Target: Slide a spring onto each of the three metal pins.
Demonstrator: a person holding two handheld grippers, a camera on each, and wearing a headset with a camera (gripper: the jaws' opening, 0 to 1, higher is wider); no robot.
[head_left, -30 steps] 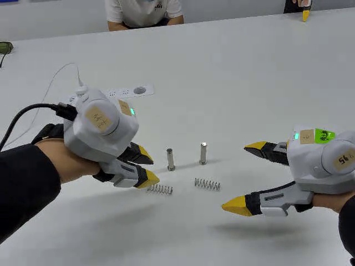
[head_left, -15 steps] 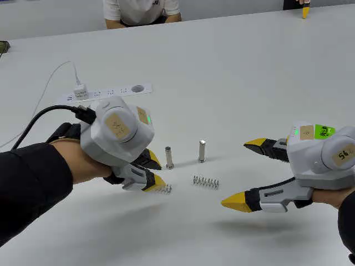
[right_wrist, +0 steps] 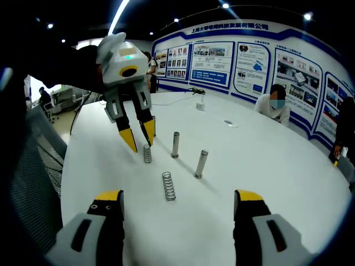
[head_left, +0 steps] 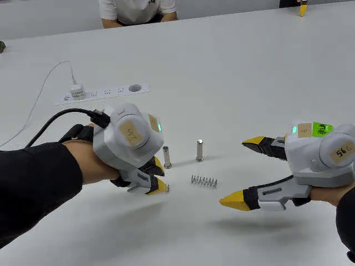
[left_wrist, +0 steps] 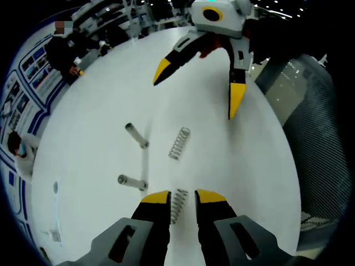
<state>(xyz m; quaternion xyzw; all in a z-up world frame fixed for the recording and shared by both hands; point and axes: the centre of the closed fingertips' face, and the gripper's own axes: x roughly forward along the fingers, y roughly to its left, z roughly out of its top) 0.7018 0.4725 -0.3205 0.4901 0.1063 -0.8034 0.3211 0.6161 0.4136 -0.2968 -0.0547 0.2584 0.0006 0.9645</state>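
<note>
We see one spring [left_wrist: 178, 204] lying on the white table [head_left: 233, 77] btwn the yellow tips of the left gripper [left_wrist: 183, 195]. Those jaws stand only a little apart, w/ a thin strip of table showing on each side of the coil. So they straddle it w/o clamping it; we can't tell if either pad grazes it. The second spring [head_left: 203, 180] lies flat and free just beside, in front of two metal pins. Both pins stand upright and bare. The left pin [head_left: 166, 157] is close by the left gripper's upper tip, and the right pin [head_left: 199, 150] is near it but apart.

The right gripper [head_left: 241, 170] hovers off to the side, well apart from both springs. Its jaws are spread wide w/ nothing btwn them, and its shadow falls on the table below.

In the head view the left gripper's lower tip hides most of the first spring; the left gripper view gives us the gap around it. The right gripper view shows the left gripper angled steeply down, tips at the table w/ the coil at their ends. It also shows a poster wall [right_wrist: 249, 55] behind. In the head view we get a black cable [head_left: 61, 117] running from the left gripper. Further back lies a white power strip [head_left: 105, 92] w/ a charger [head_left: 76, 88] plugged in.
</note>
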